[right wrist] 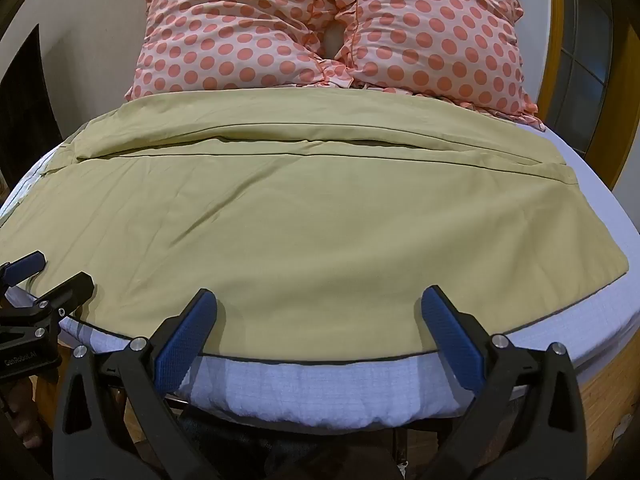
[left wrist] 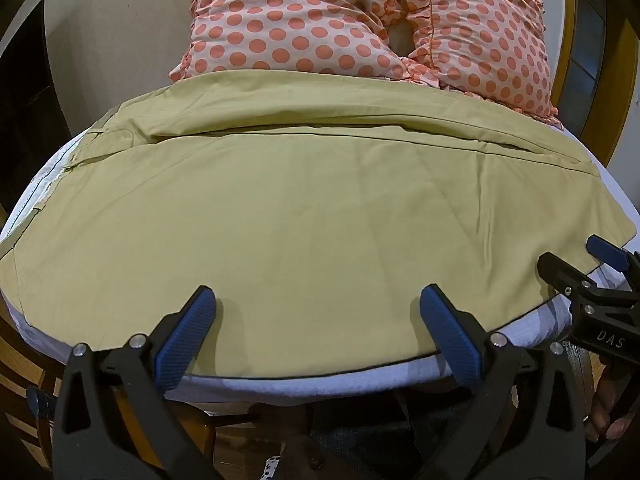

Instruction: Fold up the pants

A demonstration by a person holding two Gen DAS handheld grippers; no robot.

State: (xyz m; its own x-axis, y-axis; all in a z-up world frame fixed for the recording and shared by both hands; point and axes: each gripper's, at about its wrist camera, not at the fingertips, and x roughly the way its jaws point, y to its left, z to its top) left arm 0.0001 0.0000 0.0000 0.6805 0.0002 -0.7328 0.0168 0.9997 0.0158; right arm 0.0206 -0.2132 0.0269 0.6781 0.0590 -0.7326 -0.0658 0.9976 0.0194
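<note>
Progress: the olive-khaki cotton pants (left wrist: 304, 208) lay spread flat across the white-sheeted bed (left wrist: 320, 384), apparently already doubled once, one leg laid over the other, since a long seam line and a second layer's edge ran across the far half; judged from this, the lengthwise fold was done and the crosswise folds into a compact stack were not yet made; whether the waist sat at the left edge of the bed could only be guessed from the pocket-like stitching there.

Position: the garment covered most of the bed from left edge to right edge, its near hem lying along the bed's near edge, its far edge touching the two pink pillows with orange polka dots (right wrist: 328, 28) at the head.

Appearance: the cloth was thin, matte, lightly creased with shallow diagonal wrinkles, no bunching.

Tongs: the left gripper (left wrist: 316, 304) hung over the near hem with its blue-padded fingers wide apart, holding nothing; the right gripper (right wrist: 318, 304) stood likewise spread and empty, near the hem's right half; neither was seen to pinch the fabric.
</note>
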